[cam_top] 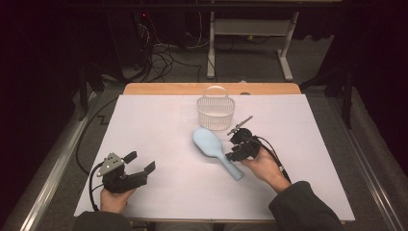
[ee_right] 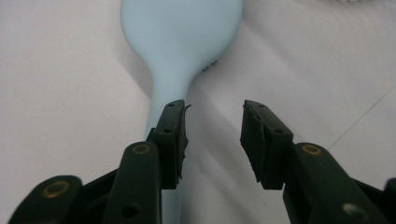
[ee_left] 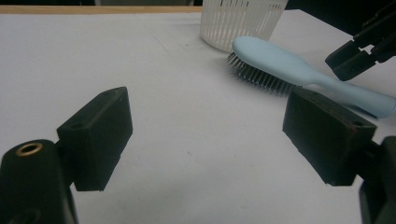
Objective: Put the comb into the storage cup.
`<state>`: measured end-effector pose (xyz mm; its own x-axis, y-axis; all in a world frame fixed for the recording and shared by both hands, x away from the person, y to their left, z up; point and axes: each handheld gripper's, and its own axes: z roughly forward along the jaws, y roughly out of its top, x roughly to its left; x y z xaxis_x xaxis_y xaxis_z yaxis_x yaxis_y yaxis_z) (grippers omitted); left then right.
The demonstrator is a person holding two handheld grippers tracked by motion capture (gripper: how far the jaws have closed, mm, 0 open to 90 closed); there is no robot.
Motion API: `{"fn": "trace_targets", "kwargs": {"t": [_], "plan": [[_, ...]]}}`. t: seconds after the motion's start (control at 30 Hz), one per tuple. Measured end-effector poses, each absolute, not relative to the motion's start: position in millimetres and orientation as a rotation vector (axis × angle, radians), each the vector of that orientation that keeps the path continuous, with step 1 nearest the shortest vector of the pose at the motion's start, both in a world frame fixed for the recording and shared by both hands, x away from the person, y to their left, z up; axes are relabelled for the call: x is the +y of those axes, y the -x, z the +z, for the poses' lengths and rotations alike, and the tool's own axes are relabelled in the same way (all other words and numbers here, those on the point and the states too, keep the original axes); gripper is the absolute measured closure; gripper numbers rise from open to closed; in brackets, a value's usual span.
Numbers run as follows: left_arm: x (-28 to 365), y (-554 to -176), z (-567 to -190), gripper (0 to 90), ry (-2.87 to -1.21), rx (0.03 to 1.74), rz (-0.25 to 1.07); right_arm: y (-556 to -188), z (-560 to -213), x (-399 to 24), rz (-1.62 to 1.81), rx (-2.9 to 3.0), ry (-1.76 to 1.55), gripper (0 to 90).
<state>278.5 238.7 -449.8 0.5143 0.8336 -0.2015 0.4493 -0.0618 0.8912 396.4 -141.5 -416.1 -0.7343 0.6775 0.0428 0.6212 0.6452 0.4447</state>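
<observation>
One pale blue hairbrush (cam_top: 215, 151) lies bristles-down just in front of one white basket (cam_top: 215, 111). Right gripper (cam_top: 237, 150), jaws parted, beside its handle; left gripper (cam_top: 142, 162) open, well apart.

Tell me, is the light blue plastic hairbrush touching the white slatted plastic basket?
Apart. The high view shows a strip of bare white table between the hairbrush head and the basket.

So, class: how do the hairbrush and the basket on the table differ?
The hairbrush is pale blue and solid; the basket is white with slatted, see-through walls. The hairbrush lies flat, bristles down; the basket stands upright, handle arched overhead. The hairbrush is long and slim, the basket round and squat. Both rest on the white sheet.
</observation>
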Motion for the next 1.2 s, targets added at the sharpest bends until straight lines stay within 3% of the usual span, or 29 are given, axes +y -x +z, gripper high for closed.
{"fn": "trace_targets", "kwargs": {"t": [1.2], "plan": [[238.7,-277.3,-448.4,15.1,-1.693,1.078,0.46,-398.8,-440.3,-101.0,0.567,2.784,-1.057,54.9]]}}
